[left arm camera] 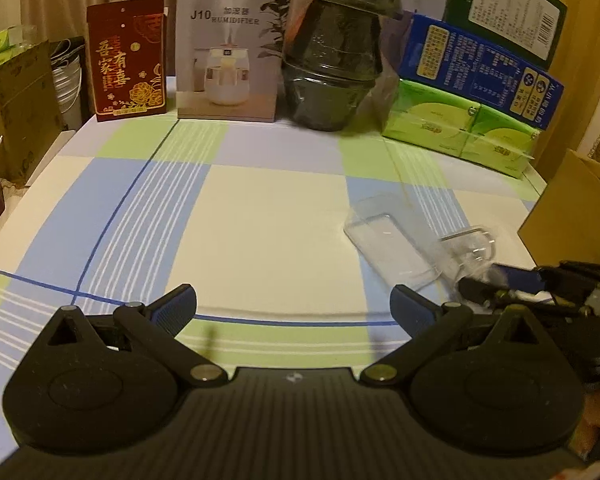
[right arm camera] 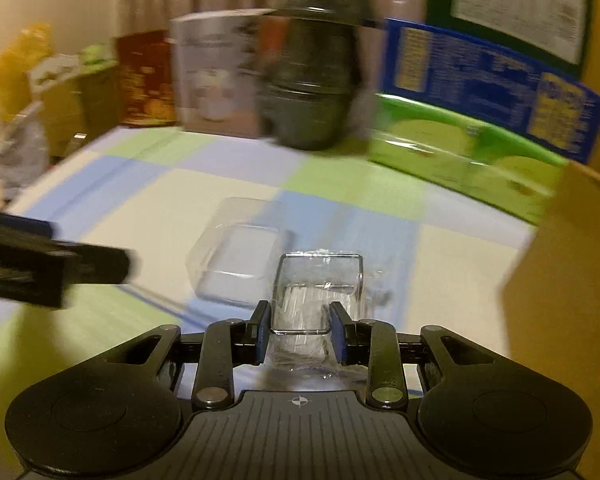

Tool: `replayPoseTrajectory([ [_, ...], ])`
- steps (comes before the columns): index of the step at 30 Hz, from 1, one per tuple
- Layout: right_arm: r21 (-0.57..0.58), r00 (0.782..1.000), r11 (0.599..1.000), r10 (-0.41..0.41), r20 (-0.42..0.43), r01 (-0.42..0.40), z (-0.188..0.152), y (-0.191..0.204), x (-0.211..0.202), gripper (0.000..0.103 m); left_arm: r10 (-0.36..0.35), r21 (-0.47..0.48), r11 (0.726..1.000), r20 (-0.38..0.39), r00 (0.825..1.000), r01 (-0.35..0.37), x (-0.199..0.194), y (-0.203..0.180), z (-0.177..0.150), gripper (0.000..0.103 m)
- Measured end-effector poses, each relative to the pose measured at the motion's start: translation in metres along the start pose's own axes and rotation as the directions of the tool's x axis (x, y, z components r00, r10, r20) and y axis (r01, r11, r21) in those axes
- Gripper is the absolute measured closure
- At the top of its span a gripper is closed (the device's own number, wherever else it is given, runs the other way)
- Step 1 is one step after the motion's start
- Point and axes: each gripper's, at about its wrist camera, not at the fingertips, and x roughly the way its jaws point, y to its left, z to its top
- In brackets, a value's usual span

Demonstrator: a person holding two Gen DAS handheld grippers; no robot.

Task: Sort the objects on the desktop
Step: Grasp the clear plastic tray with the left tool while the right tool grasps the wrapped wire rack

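Step in hand: right gripper [right arm camera: 300, 334] is clamping a small clear plastic box [right arm camera: 318, 292] wrapped in crinkled film; judged to be the pick-up stage of sorting 1 desktop item.
Item location: clear plastic box is sitting low over the checked tablecloth [left arm camera: 260, 220], between the right fingers; whether it is touching the cloth cannot be told.
Neighbouring item: flat transparent tray [left arm camera: 392, 240] is lying on the cloth just beside the box, on its left in the right wrist view.
Right tongs: jaws are standing close together, blue pads [right arm camera: 263, 336] pressing both sides of the box.
Left tongs: left gripper [left arm camera: 294, 306] is standing wide apart, holding nothing and touching nothing, hovering over bare cloth.
Next move, judged: lifting the box clear of the tray and carrying it to its place; the destination is not identifiable.
Risk, judged: loose film may be slipping under the pads.
Image quality: right wrist view is blurring, suggesting motion.
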Motion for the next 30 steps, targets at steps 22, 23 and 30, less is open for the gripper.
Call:
replayPoseTrajectory([
  [22, 0.045, 0.998, 0.997, -0.064, -0.016, 0.065, -0.007, -0.02, 0.0, 0.075, -0.14, 0.475, 0.872, 0.004, 0.99, 0.121, 0.059, -0.028, 0.016, 0.009],
  [23, 0.045, 0.998, 0.997, -0.063, -0.018, 0.064, -0.007, -0.019, 0.001, 0.075, -0.148, 0.496, 0.858, -0.004, 0.989, 0.131, 0.062, -0.031, 0.017, 0.009],
  [30, 0.013, 0.997, 0.997, -0.08, -0.008, 0.08, -0.01, -0.015, 0.003, 0.075, -0.195, 0.572, 0.795, -0.074, 0.978, 0.201, 0.08, -0.039, 0.021, 0.019],
])
